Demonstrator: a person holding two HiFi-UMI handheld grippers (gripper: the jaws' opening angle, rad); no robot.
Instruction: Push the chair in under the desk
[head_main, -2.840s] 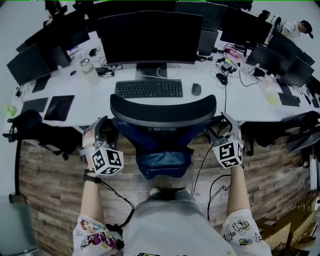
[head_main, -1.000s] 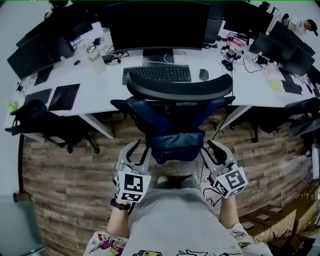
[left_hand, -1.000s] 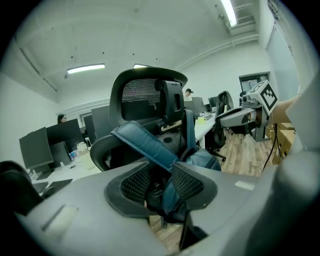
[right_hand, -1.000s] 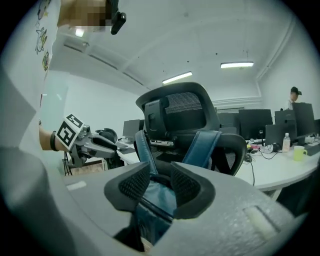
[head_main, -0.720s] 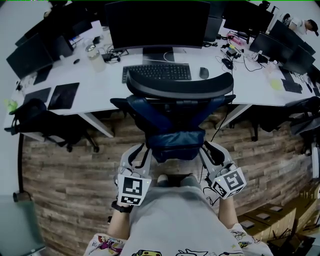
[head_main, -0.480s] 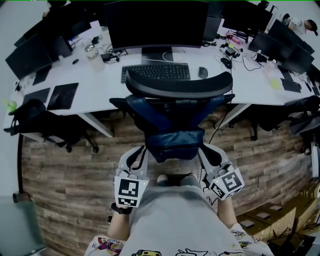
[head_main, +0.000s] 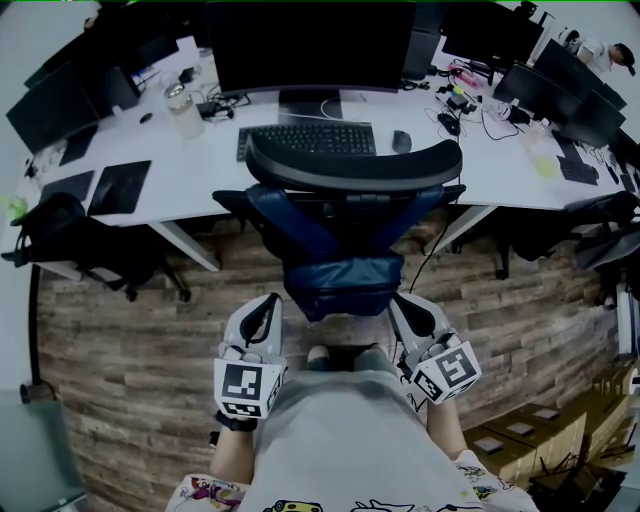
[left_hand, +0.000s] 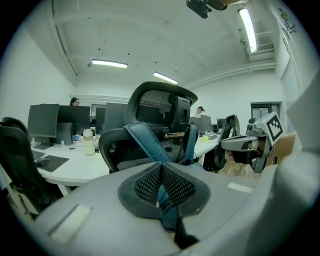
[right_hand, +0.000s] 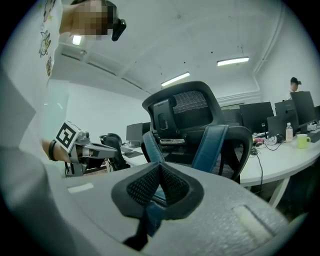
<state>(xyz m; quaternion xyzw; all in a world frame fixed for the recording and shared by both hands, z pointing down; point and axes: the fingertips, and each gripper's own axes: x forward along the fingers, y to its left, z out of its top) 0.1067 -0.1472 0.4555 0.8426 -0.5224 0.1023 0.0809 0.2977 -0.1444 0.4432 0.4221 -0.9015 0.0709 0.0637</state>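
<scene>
The black mesh chair (head_main: 354, 165) with blue straps stands against the white desk (head_main: 190, 190), its backrest overlapping the desk edge by the keyboard (head_main: 306, 139). Both grippers hang back from it, close to my body. My left gripper (head_main: 267, 301) is shut and empty, its tip short of the chair's lower back (head_main: 340, 272). My right gripper (head_main: 398, 303) is shut and empty on the other side. In the left gripper view the pads (left_hand: 172, 186) meet in front of the chair (left_hand: 160, 107). The right gripper view shows the same before the chair (right_hand: 192, 117).
A large monitor (head_main: 305, 45), mouse (head_main: 401, 141) and bottle (head_main: 182, 110) are on the desk. Another black chair (head_main: 70, 245) sits at the left, more chairs at the right (head_main: 600, 240). Cables (head_main: 425, 270) hang by the desk leg. Boxes (head_main: 520, 440) lie lower right on the wood floor.
The chair went forward to the desk. Both grippers left its backrest sides, drew back toward my body, and their jaws closed.
</scene>
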